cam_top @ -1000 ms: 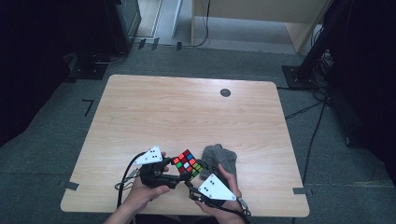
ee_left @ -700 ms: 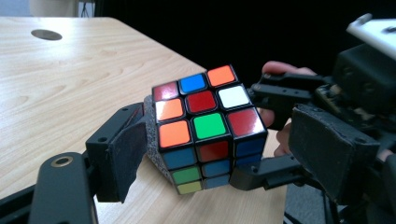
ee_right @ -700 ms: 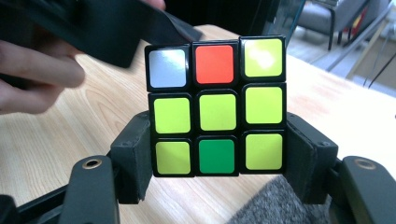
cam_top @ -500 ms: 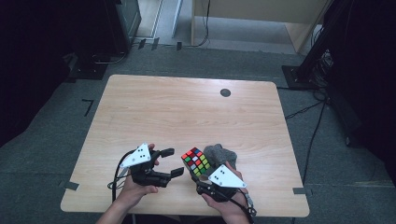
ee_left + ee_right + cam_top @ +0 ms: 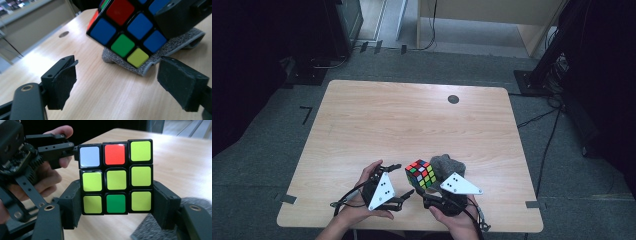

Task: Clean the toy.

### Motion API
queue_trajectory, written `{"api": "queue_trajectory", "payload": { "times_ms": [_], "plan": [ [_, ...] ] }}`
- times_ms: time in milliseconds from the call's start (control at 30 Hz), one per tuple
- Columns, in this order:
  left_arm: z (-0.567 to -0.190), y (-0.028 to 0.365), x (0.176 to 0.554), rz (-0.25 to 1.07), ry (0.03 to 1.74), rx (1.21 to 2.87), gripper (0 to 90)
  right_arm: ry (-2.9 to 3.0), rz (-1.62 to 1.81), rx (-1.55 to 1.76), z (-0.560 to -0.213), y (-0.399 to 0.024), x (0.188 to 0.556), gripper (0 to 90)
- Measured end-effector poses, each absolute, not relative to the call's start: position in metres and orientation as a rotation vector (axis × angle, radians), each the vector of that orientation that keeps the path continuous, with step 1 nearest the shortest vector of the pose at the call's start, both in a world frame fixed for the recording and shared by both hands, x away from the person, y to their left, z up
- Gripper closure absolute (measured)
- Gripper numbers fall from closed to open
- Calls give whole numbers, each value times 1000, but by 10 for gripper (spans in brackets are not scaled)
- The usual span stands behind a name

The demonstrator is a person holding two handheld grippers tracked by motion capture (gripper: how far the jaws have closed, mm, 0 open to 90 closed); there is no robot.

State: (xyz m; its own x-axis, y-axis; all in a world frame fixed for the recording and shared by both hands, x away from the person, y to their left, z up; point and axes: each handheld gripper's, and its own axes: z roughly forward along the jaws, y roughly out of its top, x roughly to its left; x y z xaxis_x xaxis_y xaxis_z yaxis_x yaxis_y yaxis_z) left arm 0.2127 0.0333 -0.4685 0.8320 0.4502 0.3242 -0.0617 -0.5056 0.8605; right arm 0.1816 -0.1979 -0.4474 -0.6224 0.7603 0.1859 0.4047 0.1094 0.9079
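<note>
Right hand-held gripper [image 5: 116,212] clamping cube [image 5: 116,176], left hand-held gripper [image 5: 117,85] opening

Left tongs [image 5: 117,82] agape, right tongs [image 5: 116,206] clamped

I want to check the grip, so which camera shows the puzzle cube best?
The right gripper view: the puzzle cube faces it squarely, clamped between the jaws. The left gripper view catches its blue underside, and the high view shows it small.
</note>
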Motion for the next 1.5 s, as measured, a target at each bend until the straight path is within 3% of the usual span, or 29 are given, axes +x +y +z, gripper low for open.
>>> {"api": "queue_trajectory", "payload": {
  "times_ms": [333,433,533,667,900,1067,1300,1500],
  "plan": [
    [-478,20,203,821,197,2056,145,2191,1497,1251,-452,-184,183,343],
    [-481,18,201,849,171,2073,201,2227,1485,1291,-456,-182,186,342],
    [-483,17,200,827,155,2081,286,2231,1509,1319,-458,-185,188,341],
    [-483,19,203,764,174,2085,302,2253,1538,1340,-460,-189,192,330],
    [-476,32,213,687,283,2035,319,2270,1615,1272,-452,-203,195,185],
    [-469,49,225,601,402,1970,322,2061,1648,1237,-436,-232,193,217],
    [-465,56,230,547,457,1930,324,2041,1041,1373,-480,-246,212,222],
    [-465,59,233,502,475,1913,325,2095,905,1411,-506,-244,219,241]
  ]
}}
